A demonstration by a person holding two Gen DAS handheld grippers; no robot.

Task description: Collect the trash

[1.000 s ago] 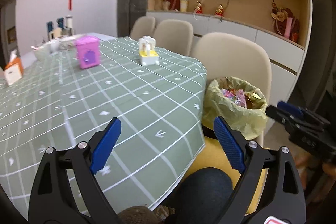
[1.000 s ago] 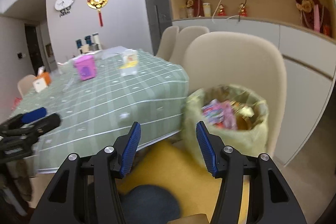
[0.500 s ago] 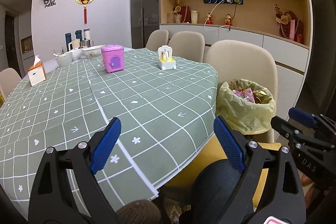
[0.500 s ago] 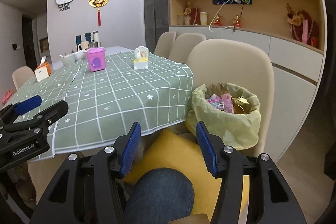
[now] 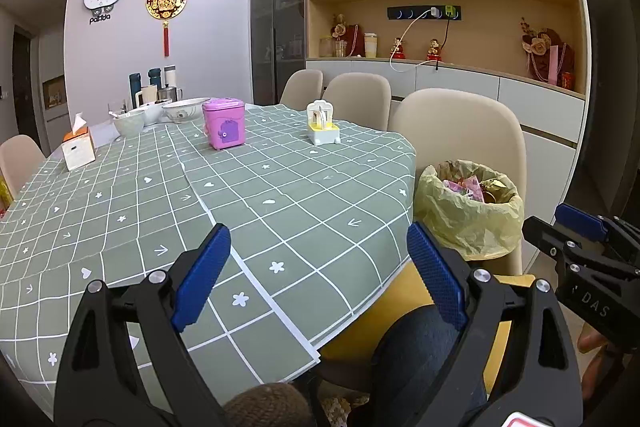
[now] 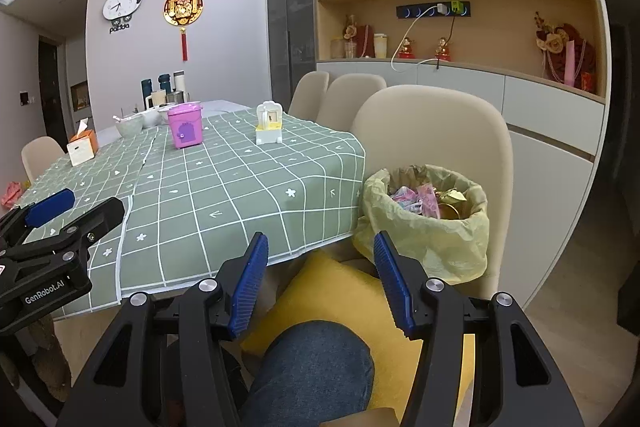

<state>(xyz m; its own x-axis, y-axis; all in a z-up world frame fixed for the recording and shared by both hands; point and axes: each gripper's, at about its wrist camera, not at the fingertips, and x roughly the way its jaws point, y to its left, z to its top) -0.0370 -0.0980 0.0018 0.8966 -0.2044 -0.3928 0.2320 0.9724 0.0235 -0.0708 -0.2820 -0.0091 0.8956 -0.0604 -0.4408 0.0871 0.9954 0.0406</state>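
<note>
A bin lined with a pale yellow bag (image 5: 468, 211) stands on a beige chair at the table's right; it also shows in the right wrist view (image 6: 428, 223). It holds pink and gold wrappers (image 6: 420, 197). My left gripper (image 5: 316, 271) is open and empty above the near edge of the green checked tablecloth (image 5: 240, 195). My right gripper (image 6: 318, 283) is open and empty, low in front of the bin, above a yellow cushion (image 6: 340, 291). No loose trash shows on the table.
On the table stand a pink box (image 5: 224, 123), a white and yellow toy (image 5: 323, 123), a tissue box (image 5: 78, 147) and bowls (image 5: 180, 109). Beige chairs line the right side. A cabinet with shelves (image 5: 480, 27) fills the right wall. A person's knee (image 6: 312, 371) is below.
Both views have risen and tilted up and steadied, with more of the room and table in sight. Both grippers stay open and empty.
</note>
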